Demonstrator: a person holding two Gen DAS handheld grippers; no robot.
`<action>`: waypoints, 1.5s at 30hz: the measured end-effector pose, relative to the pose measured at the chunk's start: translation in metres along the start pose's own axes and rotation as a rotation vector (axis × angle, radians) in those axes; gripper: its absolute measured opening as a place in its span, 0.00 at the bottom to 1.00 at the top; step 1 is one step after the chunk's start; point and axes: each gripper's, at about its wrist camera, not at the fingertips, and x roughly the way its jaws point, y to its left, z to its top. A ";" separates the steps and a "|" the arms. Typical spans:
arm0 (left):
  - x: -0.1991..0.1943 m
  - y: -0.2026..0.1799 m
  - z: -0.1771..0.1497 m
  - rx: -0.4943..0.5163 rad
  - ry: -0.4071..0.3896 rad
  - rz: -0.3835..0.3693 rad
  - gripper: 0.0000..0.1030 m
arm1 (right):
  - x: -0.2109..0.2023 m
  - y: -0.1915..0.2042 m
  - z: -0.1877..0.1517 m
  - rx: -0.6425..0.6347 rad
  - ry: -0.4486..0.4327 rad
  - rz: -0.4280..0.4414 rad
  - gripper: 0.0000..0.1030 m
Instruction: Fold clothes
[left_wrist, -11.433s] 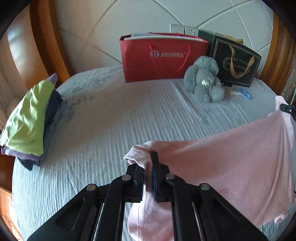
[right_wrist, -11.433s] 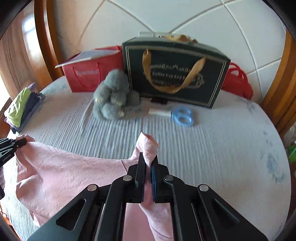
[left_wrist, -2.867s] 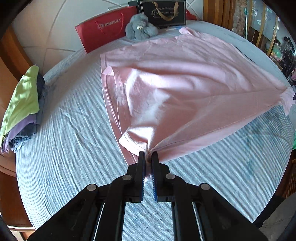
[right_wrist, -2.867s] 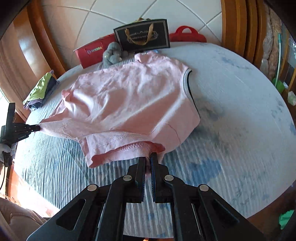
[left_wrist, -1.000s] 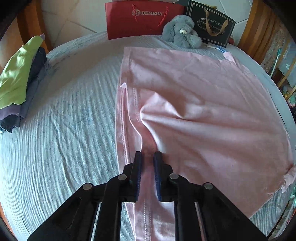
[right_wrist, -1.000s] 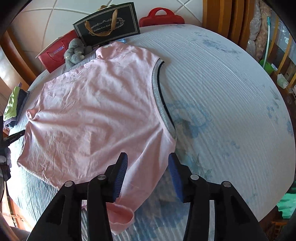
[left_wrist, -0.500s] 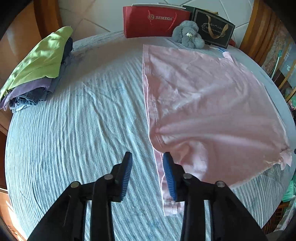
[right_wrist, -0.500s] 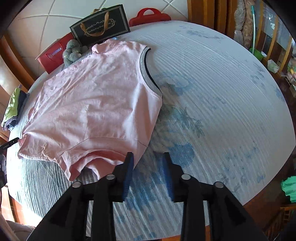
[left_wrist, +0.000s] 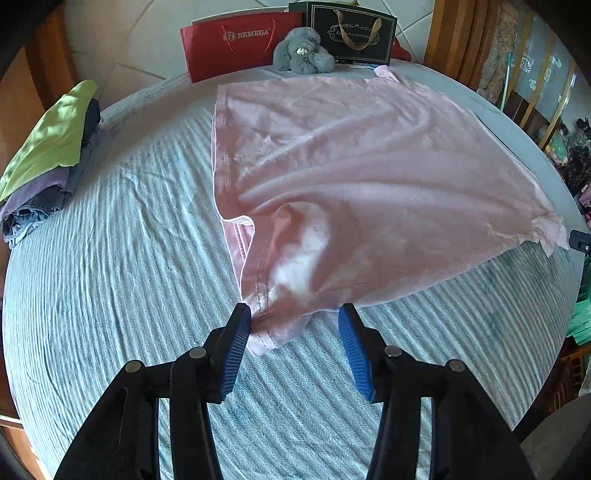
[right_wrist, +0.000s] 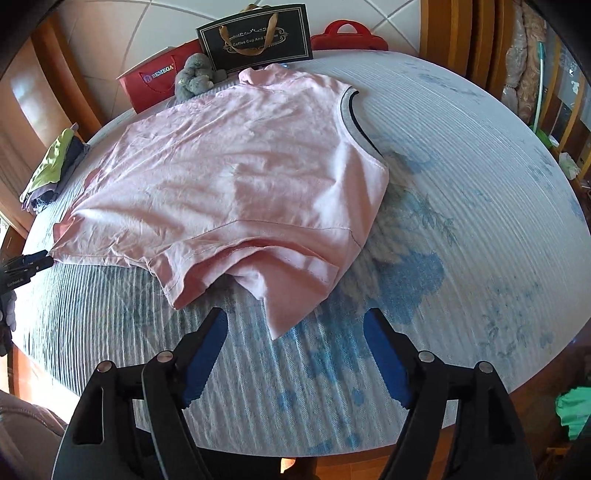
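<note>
Left wrist: open left claw (left_wrist: 293, 321) straddles pink shirt (left_wrist: 354, 177) corner.

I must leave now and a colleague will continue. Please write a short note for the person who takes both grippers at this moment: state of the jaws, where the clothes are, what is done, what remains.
Left gripper: jaws open, holding nothing; the hem corner of the pink T-shirt lies between them.
Right gripper: jaws open, empty, just short of the near sleeve.
The pink T-shirt lies spread on the striped bedcover, collar toward the right, with some wrinkles near the left gripper.
A folded pile sits at the far left edge.
Done: shirt laid out.
Left: every fold of it, then probably onto the pile.
</note>
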 end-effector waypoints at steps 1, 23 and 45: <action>-0.001 -0.002 0.000 0.012 -0.003 0.010 0.49 | 0.000 -0.001 0.002 0.011 -0.011 0.007 0.73; -0.028 0.003 0.055 -0.094 -0.114 -0.039 0.03 | -0.020 -0.001 0.067 -0.084 -0.094 0.027 0.04; 0.070 0.051 0.117 -0.204 0.077 0.079 0.45 | 0.056 -0.060 0.146 -0.059 0.089 0.075 0.44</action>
